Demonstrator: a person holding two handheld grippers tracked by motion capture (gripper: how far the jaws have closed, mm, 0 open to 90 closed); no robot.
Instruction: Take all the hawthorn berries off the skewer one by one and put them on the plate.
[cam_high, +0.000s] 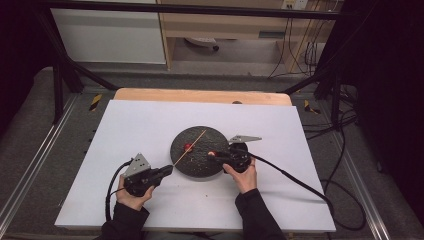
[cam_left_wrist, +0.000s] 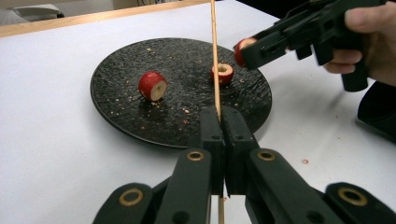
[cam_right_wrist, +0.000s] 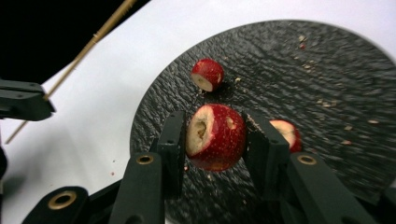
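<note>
we pinch the thin, brittle skewer (cam_left_wrist: 215, 56) low in the left gripper (cam_left_wrist: 219, 116) while the right gripper (cam_right_wrist: 215, 140) clamps the small, firm fruit (cam_right_wrist: 215, 136) by its sides (slippery skin).

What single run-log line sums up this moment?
left gripper: shut on wooden skewer | right gripper: shut on red fruit piece | black plate: two fruit pieces
</note>
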